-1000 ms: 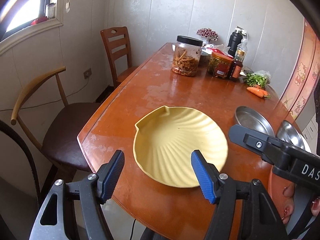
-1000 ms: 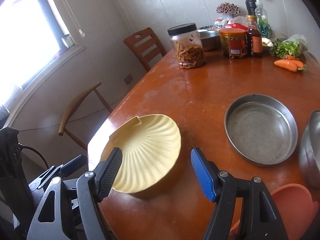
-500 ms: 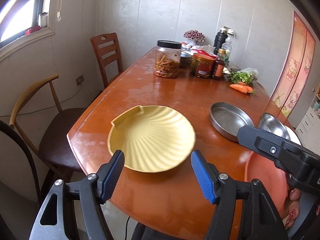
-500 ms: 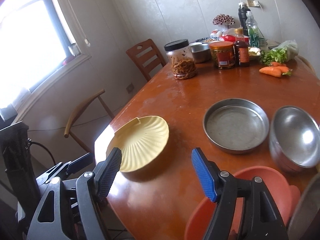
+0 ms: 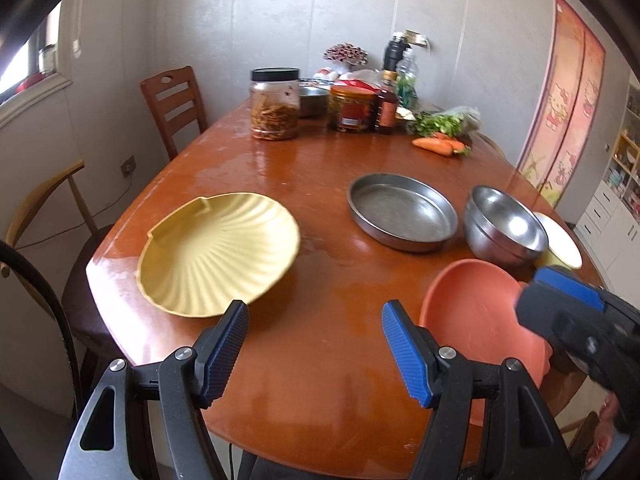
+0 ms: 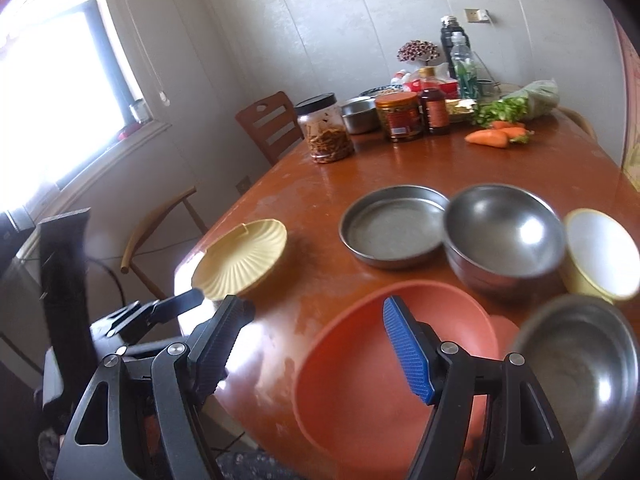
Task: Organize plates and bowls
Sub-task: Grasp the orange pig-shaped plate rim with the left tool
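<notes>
A yellow shell-shaped plate (image 5: 218,254) (image 6: 240,258) lies empty near the table's left edge. To its right stand a shallow steel pan (image 5: 402,212) (image 6: 394,228), stacked steel bowls (image 5: 506,226) (image 6: 504,232) and a white-lined yellow bowl (image 5: 560,246) (image 6: 604,252). An orange-red bowl (image 5: 476,316) (image 6: 384,364) sits at the near edge, with another steel bowl (image 6: 580,376) beside it. My left gripper (image 5: 314,344) hangs open over bare table, between the shell plate and the orange bowl. My right gripper (image 6: 314,344) is open above the orange bowl's left rim, holding nothing.
The far end of the wooden table (image 5: 320,168) is crowded with a black-lidded jar (image 5: 275,104), a red jar (image 5: 352,108), bottles, greens and carrots (image 5: 438,146). Two chairs (image 5: 174,106) stand along the left side, under a window.
Both grippers have drawn back from the shell plate and swung right. The plate now sits left of the left gripper's fingers, and the orange bowl and steel bowls have come into view.
</notes>
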Demonstrator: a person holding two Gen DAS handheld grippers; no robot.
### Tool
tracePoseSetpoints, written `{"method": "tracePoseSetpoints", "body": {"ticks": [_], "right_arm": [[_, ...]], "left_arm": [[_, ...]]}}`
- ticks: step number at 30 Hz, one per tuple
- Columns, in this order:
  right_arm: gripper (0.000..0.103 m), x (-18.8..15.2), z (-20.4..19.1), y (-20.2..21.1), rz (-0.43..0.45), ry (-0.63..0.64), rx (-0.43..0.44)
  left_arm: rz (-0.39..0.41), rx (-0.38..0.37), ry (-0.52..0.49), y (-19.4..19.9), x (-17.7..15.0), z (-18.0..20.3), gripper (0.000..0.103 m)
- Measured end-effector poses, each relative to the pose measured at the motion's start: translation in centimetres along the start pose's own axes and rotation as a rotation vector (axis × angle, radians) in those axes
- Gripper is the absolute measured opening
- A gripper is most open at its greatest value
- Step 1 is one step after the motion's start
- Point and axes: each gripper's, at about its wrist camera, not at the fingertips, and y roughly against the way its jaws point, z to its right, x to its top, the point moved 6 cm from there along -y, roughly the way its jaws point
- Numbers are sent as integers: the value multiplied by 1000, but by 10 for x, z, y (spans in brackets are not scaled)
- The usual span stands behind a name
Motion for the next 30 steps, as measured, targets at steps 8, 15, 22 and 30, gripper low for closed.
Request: {"method": "tracePoseSetpoints", "body": {"ticks": [8, 15, 22, 30], "right_arm": [[74, -47, 16, 32, -8, -32, -17], [74, -88, 18, 37, -60, -89, 2], [75, -92, 29, 32, -67, -149, -25], [75, -84, 47, 14, -42, -205, -76]], "left_arm": [[-32, -36, -42, -10, -3, 24, 69], [-63, -48, -94, -25, 0, 41, 69], [-97, -68, -149, -47, 2, 56, 69], [-119, -186, -159, -69, 4, 72, 69]]}}
